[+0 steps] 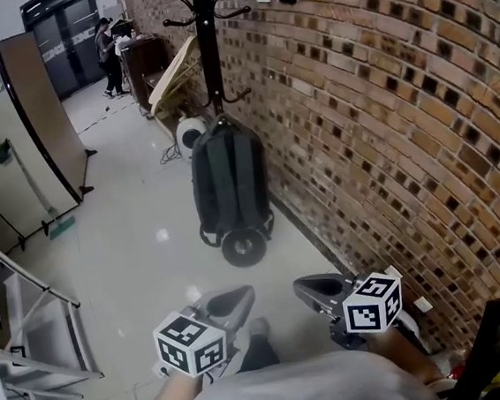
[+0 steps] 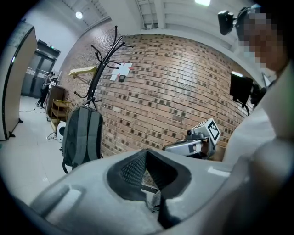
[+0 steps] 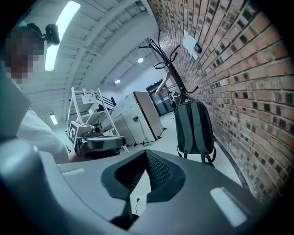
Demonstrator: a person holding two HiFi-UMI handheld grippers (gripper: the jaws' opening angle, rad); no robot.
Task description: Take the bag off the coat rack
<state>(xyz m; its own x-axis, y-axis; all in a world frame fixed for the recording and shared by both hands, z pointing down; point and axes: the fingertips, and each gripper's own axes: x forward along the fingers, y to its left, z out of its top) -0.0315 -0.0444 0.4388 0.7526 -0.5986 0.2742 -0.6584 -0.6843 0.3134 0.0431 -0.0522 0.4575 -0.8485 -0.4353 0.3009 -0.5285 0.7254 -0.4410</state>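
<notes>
A dark grey backpack [image 1: 229, 183] hangs by its top from a low hook of the black coat rack [image 1: 206, 39], which stands beside the brick wall. The bag's bottom sits just above the rack's round base [image 1: 242, 247]. My left gripper [image 1: 230, 301] and right gripper [image 1: 317, 290] are side by side low in the head view, close to my body and well short of the bag. Both are shut with nothing between the jaws. The left gripper view shows the backpack [image 2: 81, 135] far off at the left. In the right gripper view the backpack [image 3: 194, 128] hangs ahead at the right.
The brick wall [image 1: 384, 118] runs along the right. A brown folding partition [image 1: 42, 119] stands at the left, and a metal frame [image 1: 42, 332] is at the near left. Cardboard [image 1: 174, 69] and a white round device [image 1: 192, 134] lie behind the rack. A person [image 1: 109, 54] stands far back.
</notes>
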